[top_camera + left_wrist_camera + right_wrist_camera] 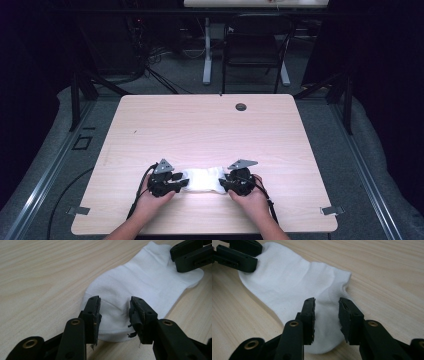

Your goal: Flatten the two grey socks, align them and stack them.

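Note:
A white ankle sock (pixel 202 179) lies flat on the wooden table (pixel 200 125) near the front edge. My left gripper (pixel 184 181) is at its left end and my right gripper (pixel 223 182) at its right end, each held in a hand. In the left gripper view the sock (pixel 140 282) stretches away from my left gripper (pixel 115 308), whose jaws stand apart over the sock's end without pinching it. In the right gripper view my right gripper (pixel 327 308) likewise straddles the other end of the sock (pixel 294 282), jaws apart. The far gripper's black jaws rest on the sock's opposite end in both views.
A round cable hole (pixel 241 106) sits near the table's far edge. Beyond the table stand a black chair (pixel 255 45) and the white leg of another desk (pixel 207 55). Bare wood stretches behind and to both sides of the sock.

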